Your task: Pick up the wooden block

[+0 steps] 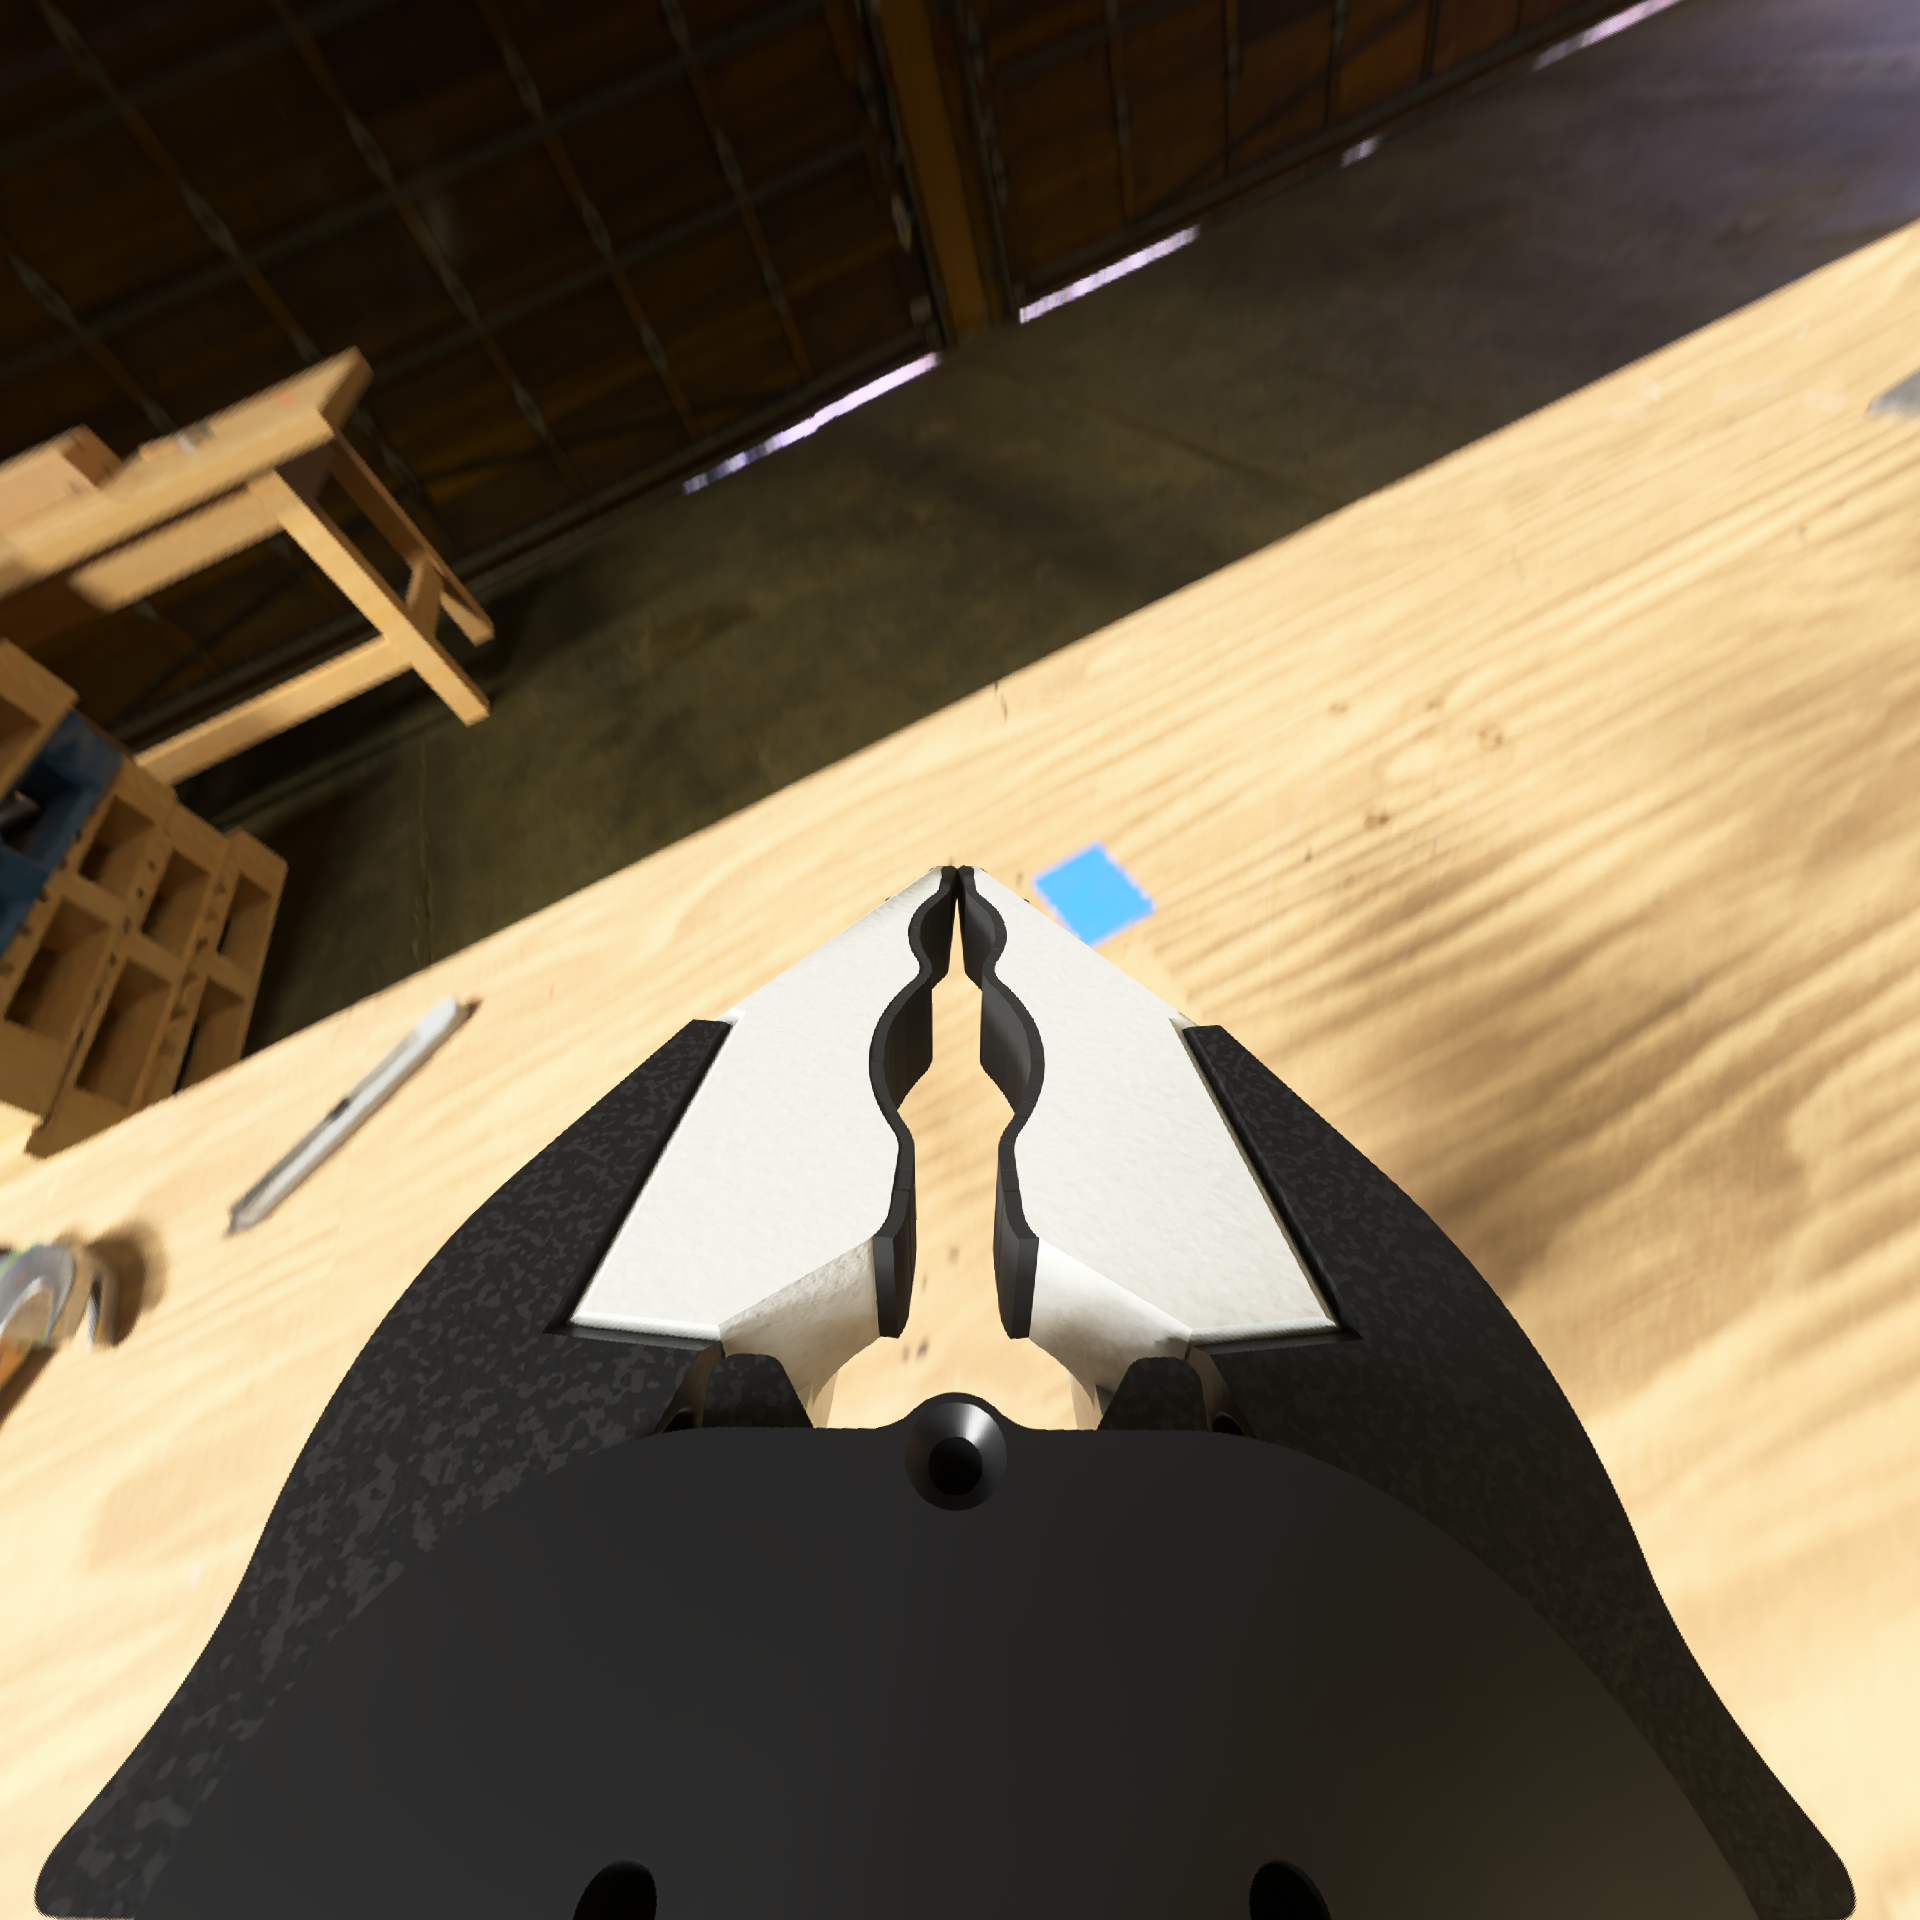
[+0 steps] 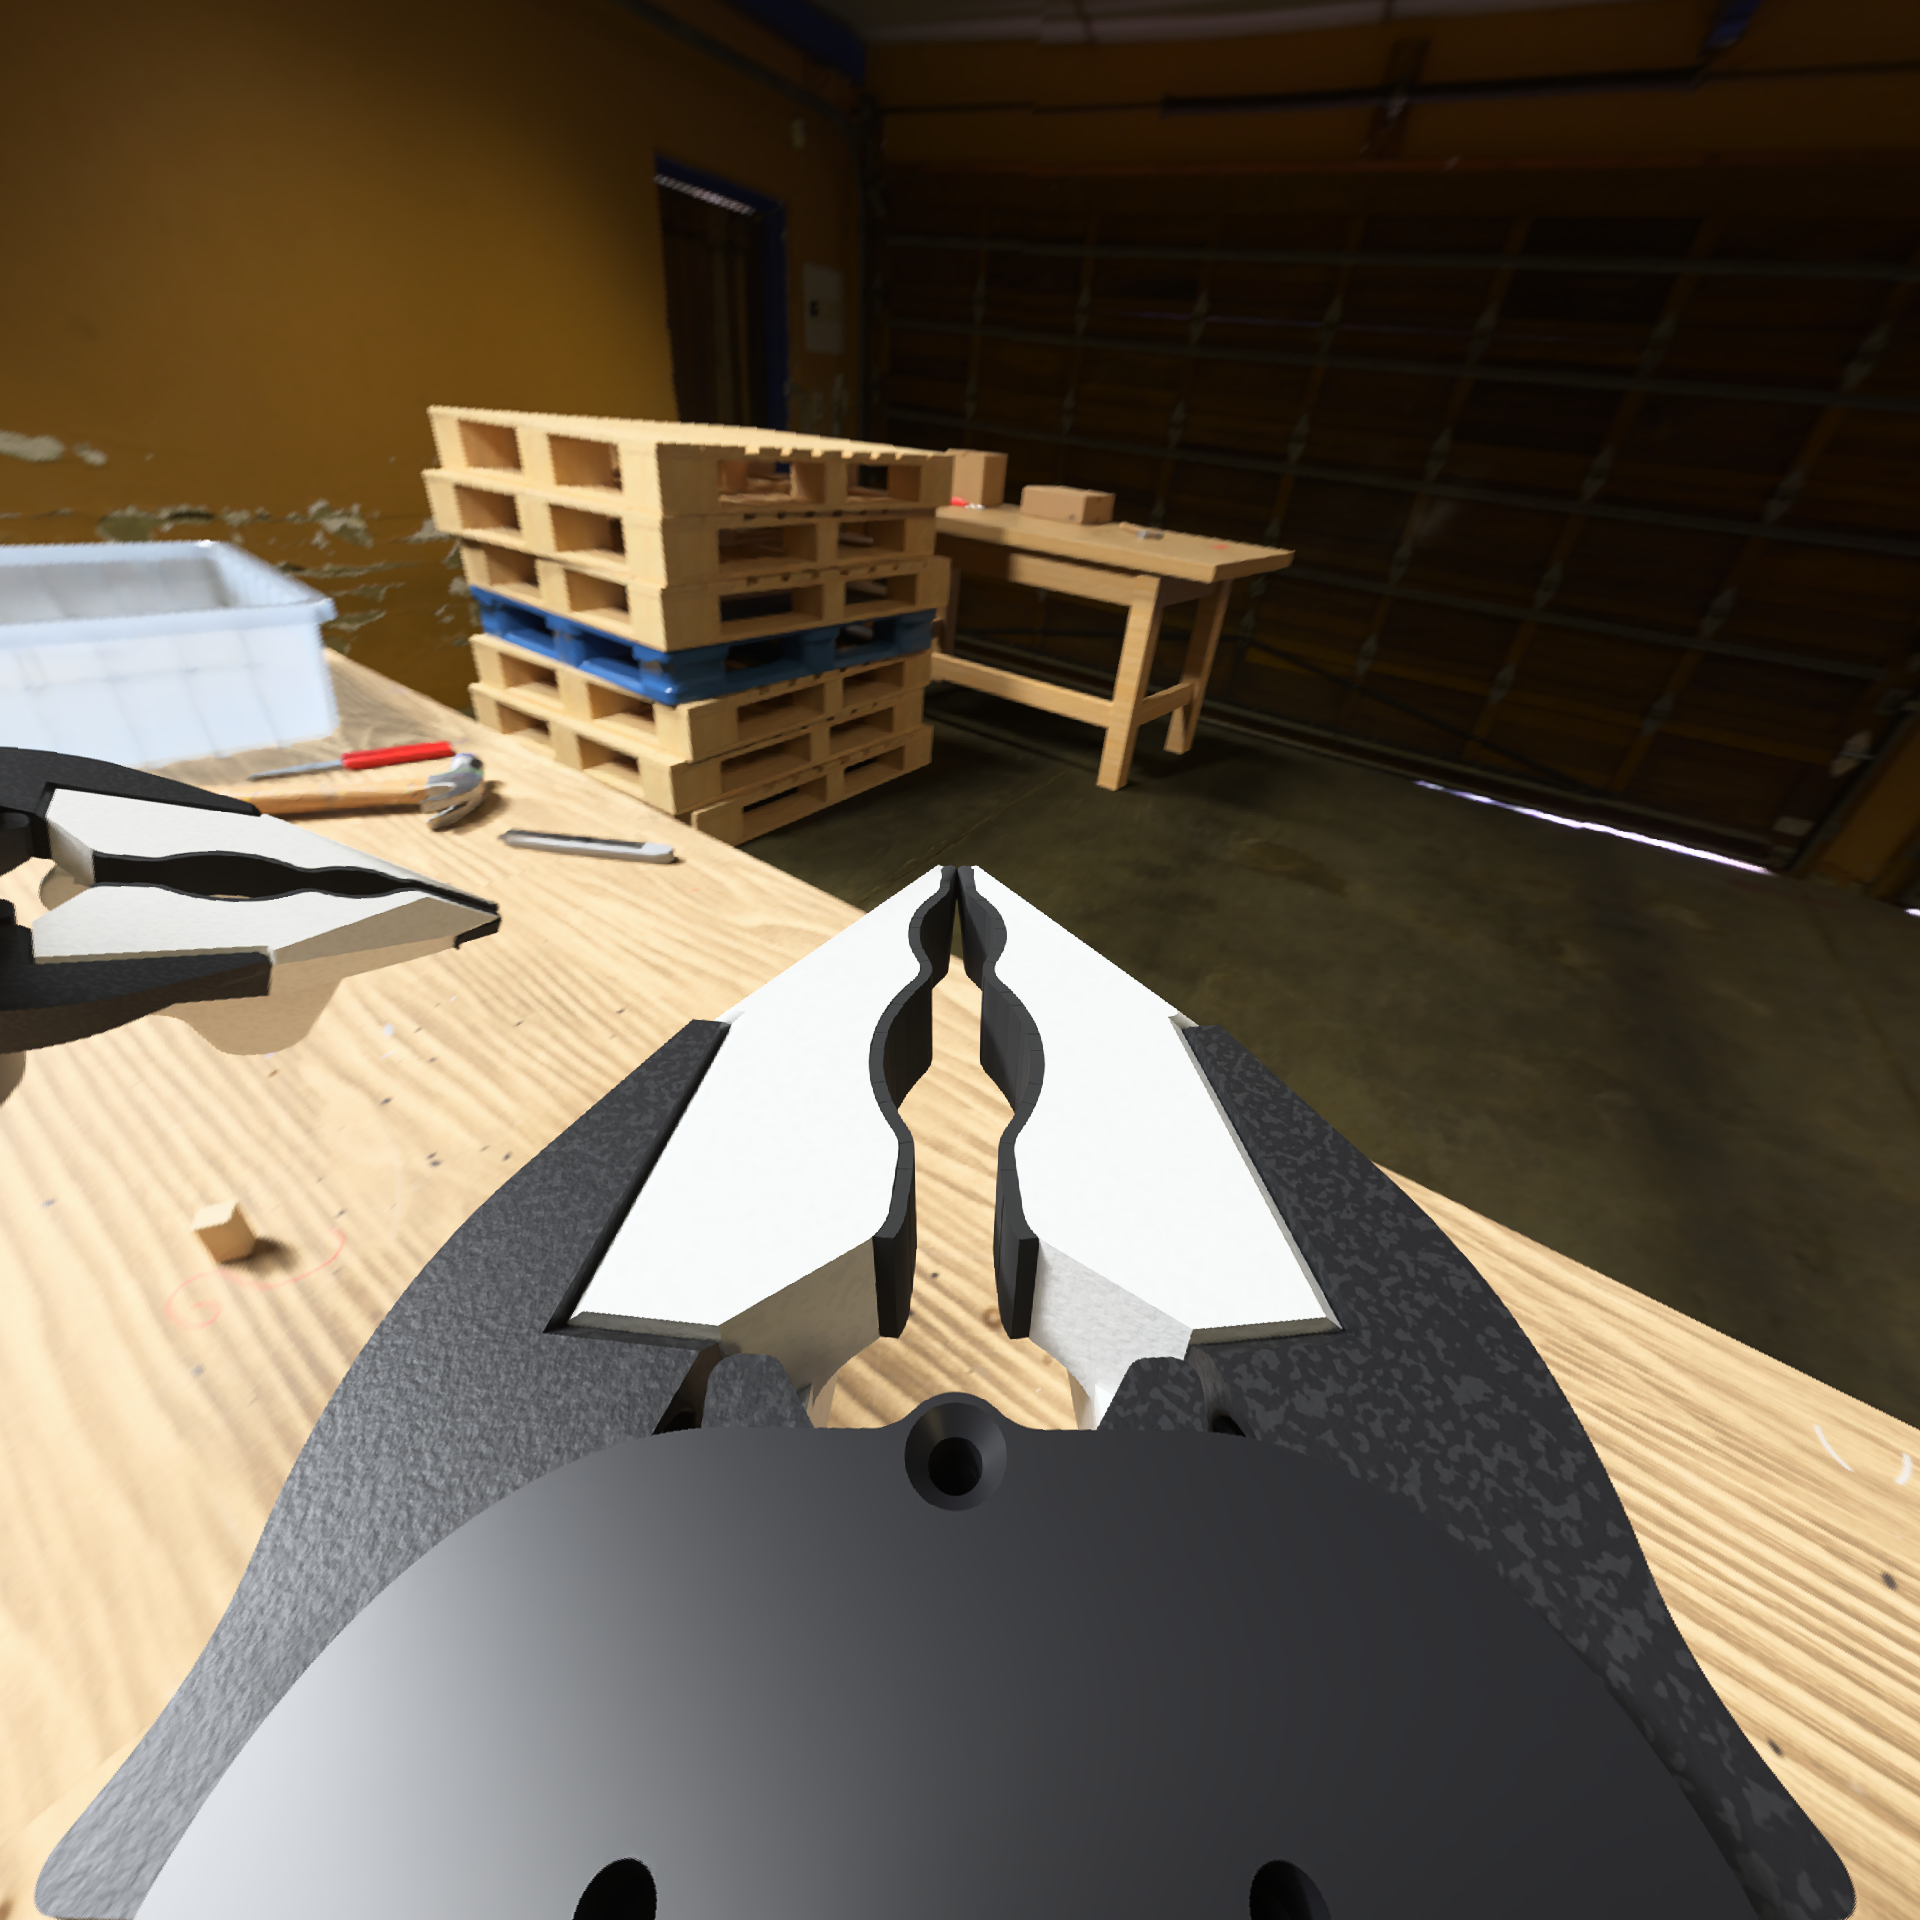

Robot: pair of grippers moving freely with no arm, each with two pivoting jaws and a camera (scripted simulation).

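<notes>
A small wooden block [image 2: 224, 1230] lies on the plywood table [image 2: 436, 1091], seen low on the left in the right wrist view, well left of my right gripper [image 2: 956, 875]. My right gripper is shut and empty, pointing over the table's far edge. My left gripper [image 1: 956, 875] is shut and empty above the table; it also shows in the right wrist view [image 2: 486, 925], above and beyond the block. The block does not show in the left wrist view.
A flat blue square [image 1: 1093, 894] lies just right of the left fingertips. A utility knife [image 2: 588, 846], a hammer [image 2: 374, 795], a red-handled screwdriver [image 2: 358, 761] and a white bin [image 2: 156, 649] sit at the table's far left. Stacked pallets [image 2: 691, 613] and a workbench [image 2: 1117, 582] stand beyond.
</notes>
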